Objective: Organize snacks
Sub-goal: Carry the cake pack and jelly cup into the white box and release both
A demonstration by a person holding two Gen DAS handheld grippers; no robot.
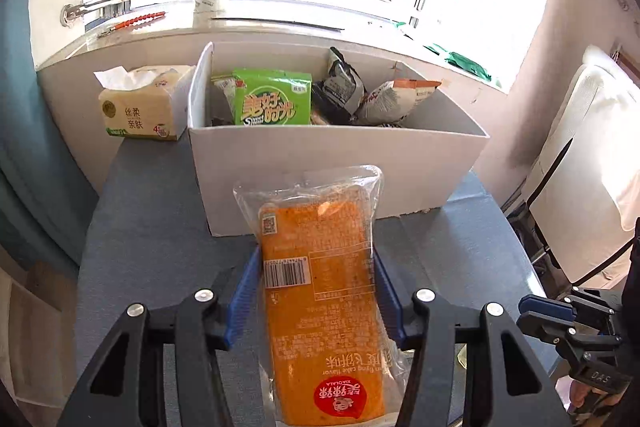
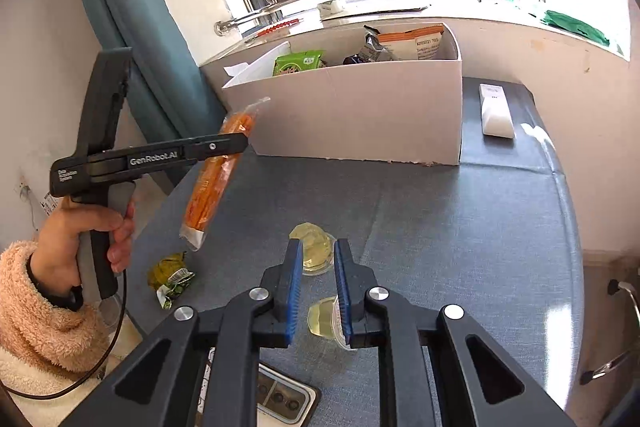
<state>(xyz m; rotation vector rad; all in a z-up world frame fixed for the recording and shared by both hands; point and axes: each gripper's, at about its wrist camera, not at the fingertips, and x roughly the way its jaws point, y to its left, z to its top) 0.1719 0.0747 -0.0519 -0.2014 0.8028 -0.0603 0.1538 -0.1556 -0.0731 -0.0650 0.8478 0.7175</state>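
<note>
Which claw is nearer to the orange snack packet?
Left. The left claw is clamped on the orange snack packet, holding it above the table; the right claw is apart from it, low over two jelly cups.

Left wrist view: the near end of the orange snack packet (image 1: 320,291) is cut off by the lower edge; the white box (image 1: 332,163) wall conceals the lower parts of the green snack bag (image 1: 274,99) and its neighbours. The right gripper (image 1: 528,319) is clipped at the right edge. Right wrist view: the tray-like object (image 2: 280,399) below the fingers is unidentifiable. The white packet (image 2: 496,111) bears illegible print.
</note>
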